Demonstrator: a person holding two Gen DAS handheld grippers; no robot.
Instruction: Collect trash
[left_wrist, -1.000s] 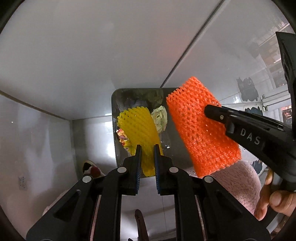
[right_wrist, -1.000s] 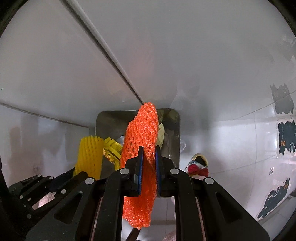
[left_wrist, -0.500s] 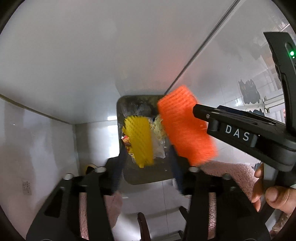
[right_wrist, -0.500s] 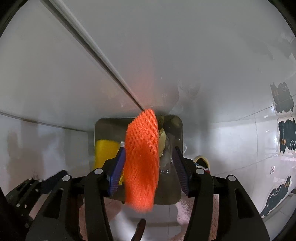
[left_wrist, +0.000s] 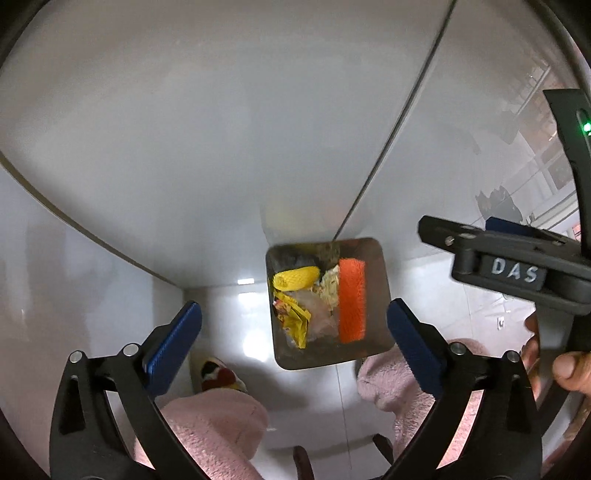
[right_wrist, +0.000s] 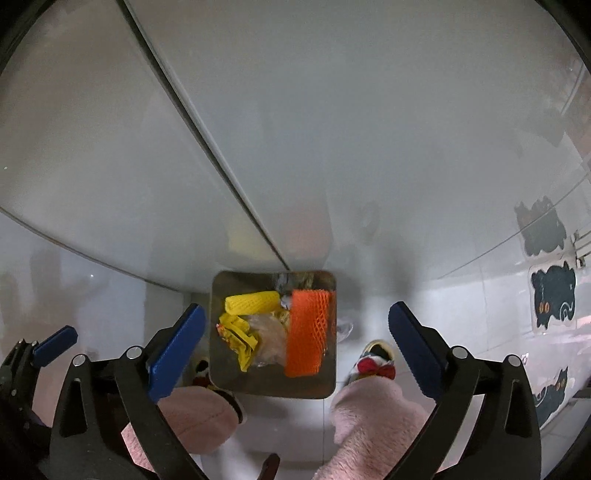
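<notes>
A steel bin (left_wrist: 327, 356) (right_wrist: 273, 382) stands on the white floor below both grippers. Inside it an orange foam net (left_wrist: 351, 299) (right_wrist: 306, 332) lies along the right side, and a yellow foam net (left_wrist: 295, 277) (right_wrist: 253, 302) lies at the back left. A crumpled yellow wrapper (left_wrist: 295, 321) (right_wrist: 240, 338) and clear plastic (right_wrist: 267, 332) lie among them. My left gripper (left_wrist: 291, 312) hangs high over the bin, jaws opening, nothing between them. My right gripper (right_wrist: 297, 312) does the same, its jaws opening and empty; it also shows from the side (left_wrist: 509, 266).
A person's legs in fluffy pink trousers (right_wrist: 373, 417) (left_wrist: 210, 424) stand either side of the bin, with patterned slippers (right_wrist: 375, 363). A hand (left_wrist: 569, 369) holds the right gripper. Glossy white panels rise behind the bin. Black cat stickers (right_wrist: 552, 299) mark the right wall.
Both grippers opened and let go of their foam nets, which dropped into the bin. Both grippers rose, so the bin looks smaller and farther below.
</notes>
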